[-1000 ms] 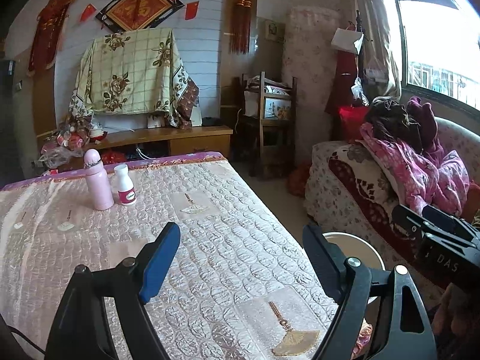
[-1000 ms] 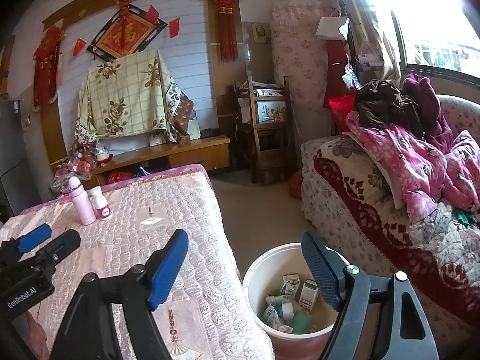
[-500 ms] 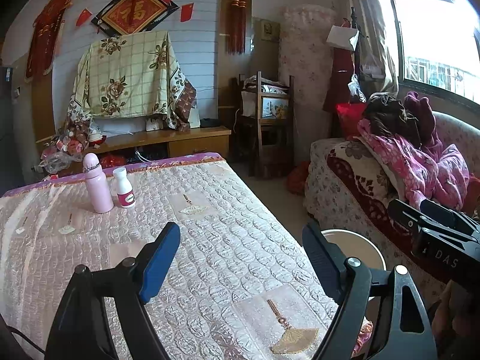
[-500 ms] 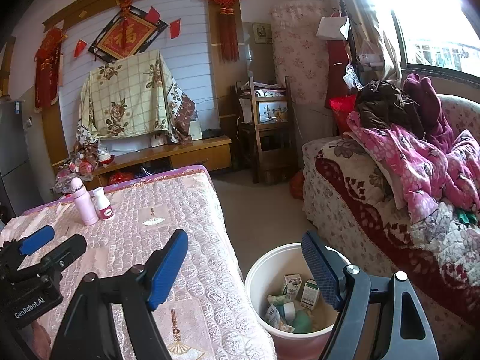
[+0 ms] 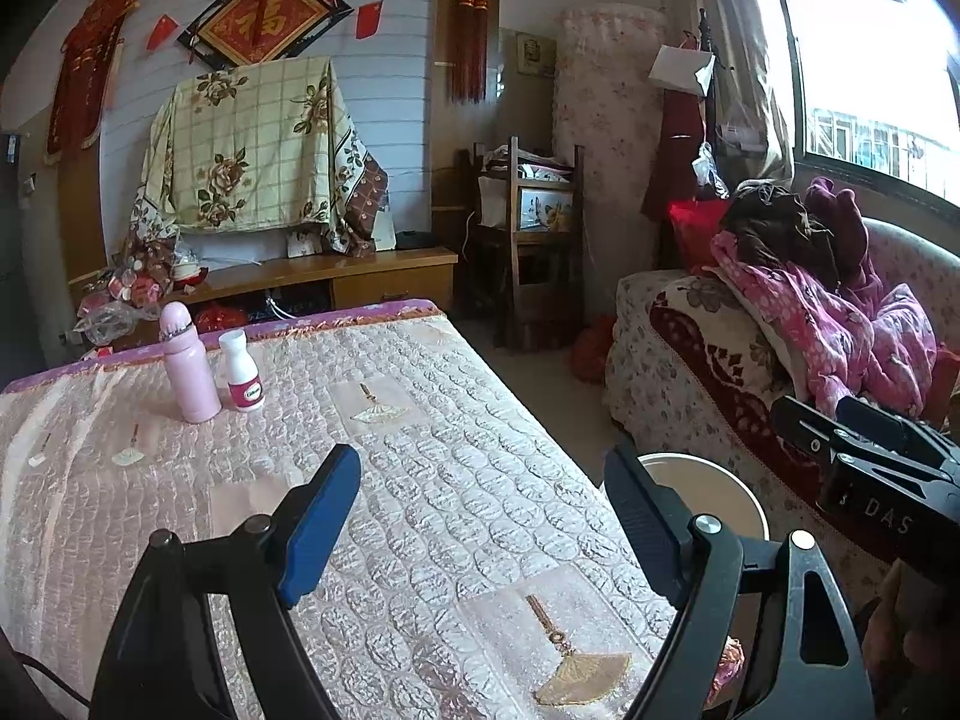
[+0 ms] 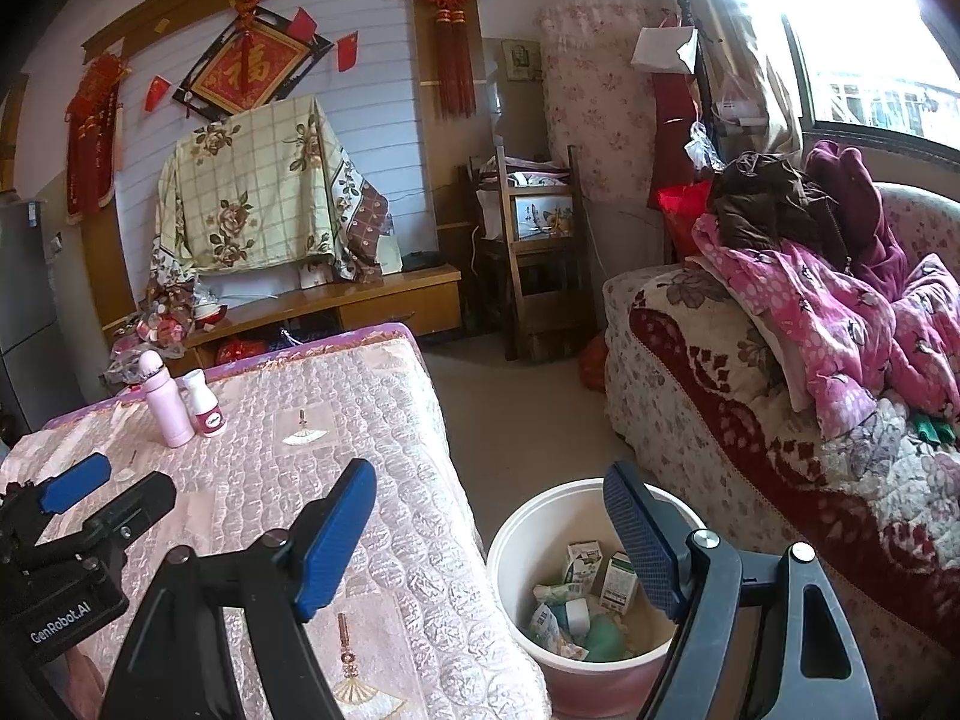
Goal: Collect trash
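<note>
A white trash bucket (image 6: 516, 546) stands on the floor between the table and the sofa, holding small cartons and wrappers (image 6: 585, 594). Its rim shows in the left wrist view (image 5: 708, 480). My right gripper (image 6: 489, 534) is open and empty, hovering above the bucket's left rim and the table edge. My left gripper (image 5: 480, 516) is open and empty above the table's near right part. A pink bottle (image 5: 189, 366) and a small white bottle (image 5: 242, 371) stand upright at the table's far left, well beyond both grippers.
The table (image 5: 420, 420) wears a quilted pink cover. A floral sofa (image 6: 750, 420) piled with pink clothes stands on the right. A wooden cabinet (image 5: 360, 279) and a chair (image 5: 534, 240) stand at the back wall. Bare floor (image 6: 510, 408) lies between table and sofa.
Both views have shifted slightly, as if the grippers drew back and up a little. Both grippers stay open and empty. Nothing on the table has moved.
</note>
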Available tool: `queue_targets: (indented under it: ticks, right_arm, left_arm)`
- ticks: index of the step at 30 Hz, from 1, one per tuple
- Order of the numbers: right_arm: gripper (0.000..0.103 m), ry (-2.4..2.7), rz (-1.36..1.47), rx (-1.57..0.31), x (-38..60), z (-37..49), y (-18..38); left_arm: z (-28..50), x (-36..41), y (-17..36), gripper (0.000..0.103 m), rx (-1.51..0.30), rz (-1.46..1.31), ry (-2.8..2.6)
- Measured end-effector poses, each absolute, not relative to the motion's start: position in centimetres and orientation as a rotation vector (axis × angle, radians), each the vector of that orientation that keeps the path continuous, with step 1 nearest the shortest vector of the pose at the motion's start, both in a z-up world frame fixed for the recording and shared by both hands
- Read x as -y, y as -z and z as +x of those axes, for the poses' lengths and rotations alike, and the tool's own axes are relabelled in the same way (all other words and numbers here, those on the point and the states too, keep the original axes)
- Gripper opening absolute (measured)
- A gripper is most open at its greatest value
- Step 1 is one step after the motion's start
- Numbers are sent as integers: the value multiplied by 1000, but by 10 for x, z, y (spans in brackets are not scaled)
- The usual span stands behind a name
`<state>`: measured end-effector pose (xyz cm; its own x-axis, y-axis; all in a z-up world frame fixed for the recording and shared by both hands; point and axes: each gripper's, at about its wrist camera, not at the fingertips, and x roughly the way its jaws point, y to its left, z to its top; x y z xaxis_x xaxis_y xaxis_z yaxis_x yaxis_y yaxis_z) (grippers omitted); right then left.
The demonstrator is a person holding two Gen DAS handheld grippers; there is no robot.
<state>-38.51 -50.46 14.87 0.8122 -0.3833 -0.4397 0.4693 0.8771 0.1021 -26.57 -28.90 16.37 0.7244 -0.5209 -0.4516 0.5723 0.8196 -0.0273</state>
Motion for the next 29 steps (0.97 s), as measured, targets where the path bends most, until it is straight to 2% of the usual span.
queue_targets:
  ticks: [29]
  right_arm:
    - [81, 471, 220, -451, 513, -384, -140]
  left_arm:
    - [-262, 295, -159, 84, -494, 79, 650]
